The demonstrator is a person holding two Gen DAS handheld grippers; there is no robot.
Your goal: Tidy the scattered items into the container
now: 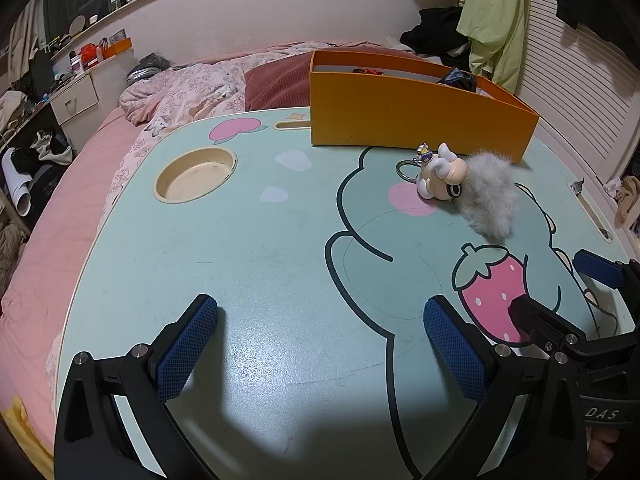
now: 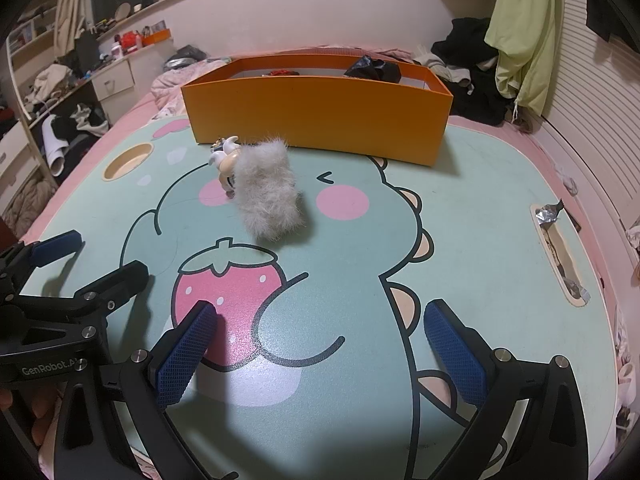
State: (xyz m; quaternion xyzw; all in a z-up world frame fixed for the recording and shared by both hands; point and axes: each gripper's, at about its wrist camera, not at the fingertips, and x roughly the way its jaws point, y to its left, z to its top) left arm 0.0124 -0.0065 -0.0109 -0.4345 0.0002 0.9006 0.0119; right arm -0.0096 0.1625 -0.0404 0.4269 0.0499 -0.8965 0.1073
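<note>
Partly hidden — keychain figure (image 2: 226, 160) behind fur pouch (image 2: 268, 196), apparently.

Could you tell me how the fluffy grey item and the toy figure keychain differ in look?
The fluffy grey item is soft, furry and plainly larger; the toy figure is small, smooth, hard-looking and cream-white. The toy figure carries a metal ring; the fluffy item shows none. Both lie touching on the table, before the orange box, outside it.

Pink bed (image 1: 60, 208), louvred wall (image 1: 580, 80)
</note>
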